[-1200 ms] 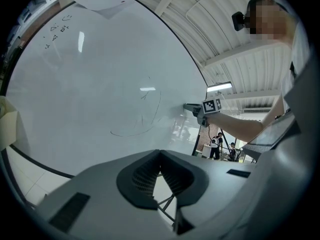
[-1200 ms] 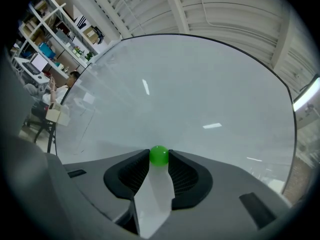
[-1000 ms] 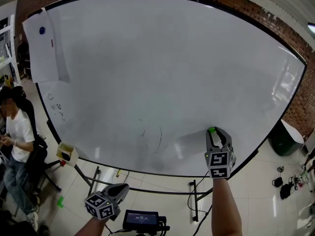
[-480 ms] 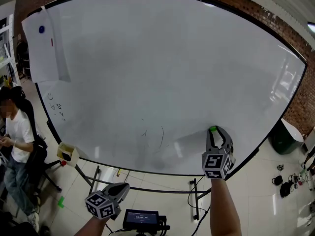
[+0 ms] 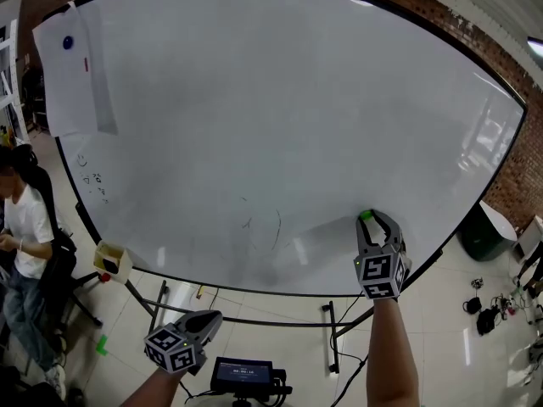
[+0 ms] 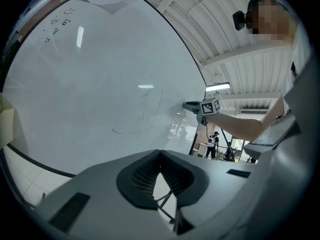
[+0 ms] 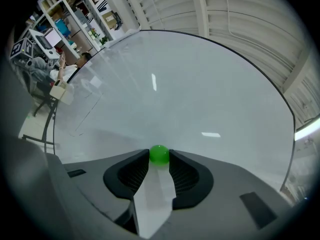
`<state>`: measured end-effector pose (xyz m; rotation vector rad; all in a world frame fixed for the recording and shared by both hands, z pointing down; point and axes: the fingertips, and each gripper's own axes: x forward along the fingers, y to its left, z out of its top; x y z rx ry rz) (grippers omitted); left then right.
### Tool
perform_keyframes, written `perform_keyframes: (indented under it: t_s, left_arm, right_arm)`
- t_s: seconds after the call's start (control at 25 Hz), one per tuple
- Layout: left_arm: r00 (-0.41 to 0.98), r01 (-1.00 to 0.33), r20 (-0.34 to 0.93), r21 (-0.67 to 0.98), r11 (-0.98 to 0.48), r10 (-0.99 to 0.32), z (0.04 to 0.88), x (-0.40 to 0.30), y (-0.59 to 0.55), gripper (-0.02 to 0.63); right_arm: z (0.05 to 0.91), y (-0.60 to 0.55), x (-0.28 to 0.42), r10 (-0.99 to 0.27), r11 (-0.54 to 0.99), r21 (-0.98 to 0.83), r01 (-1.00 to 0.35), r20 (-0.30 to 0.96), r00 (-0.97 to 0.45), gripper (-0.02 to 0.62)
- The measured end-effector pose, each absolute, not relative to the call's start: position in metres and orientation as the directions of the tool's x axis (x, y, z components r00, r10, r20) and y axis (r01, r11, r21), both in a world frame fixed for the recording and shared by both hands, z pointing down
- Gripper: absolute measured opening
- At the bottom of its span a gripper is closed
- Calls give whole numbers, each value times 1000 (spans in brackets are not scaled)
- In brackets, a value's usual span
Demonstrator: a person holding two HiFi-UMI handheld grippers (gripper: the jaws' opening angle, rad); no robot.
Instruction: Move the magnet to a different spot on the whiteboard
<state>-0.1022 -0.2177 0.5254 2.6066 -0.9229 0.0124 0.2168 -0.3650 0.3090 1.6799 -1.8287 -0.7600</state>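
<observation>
Whiteboard (image 5: 254, 100); magnet (image 7: 159, 154), seemingly touching it, pinched between right gripper's (image 7: 159, 157) fingers (image 7: 140, 160); left gripper (image 6: 160, 152) closed.

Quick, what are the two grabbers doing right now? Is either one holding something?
Left gripper: closed, holding nothing.
Right gripper: closed on the green magnet.

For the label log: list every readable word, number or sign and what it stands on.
Nothing can be read outright.
Scribbles at the left edge of the whiteboard: too small to read.
Screen below the board: figures too blurred.
Red mark on the paper sheet: too small.
</observation>
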Motion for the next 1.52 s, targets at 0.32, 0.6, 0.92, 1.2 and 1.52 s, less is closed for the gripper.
perform_keyframes:
  t_s: [0.32,0.6,0.92,1.2,1.52]
  left_arm:
    - [794,-600,134,335,-727,-594,523,-103,-213,21]
    - [807,-585,121,299,-754,-578,512,-89,-217,21]
    - [815,-577,150,288,-764,-559,520,-81,-203,21]
    - [826,-563,159,269,-781,-541,522,-62,-196,21]
    - [834,-552,165,263,-791,-527,525,-41,-188,21]
  right_arm:
    - [298,-345,215,-990,86,589,-803,-36,-133,161]
    - [298,-312,228,-982,112,498,-860,-76,-172,130]
    - [348,-263,190,-955,266,373,-889,-20,-295,71]
    - [412,-226,170,-913,408,111,-906,32,-407,32]
    - [474,-190,149,-860,498,-116,-860,64,-507,32]
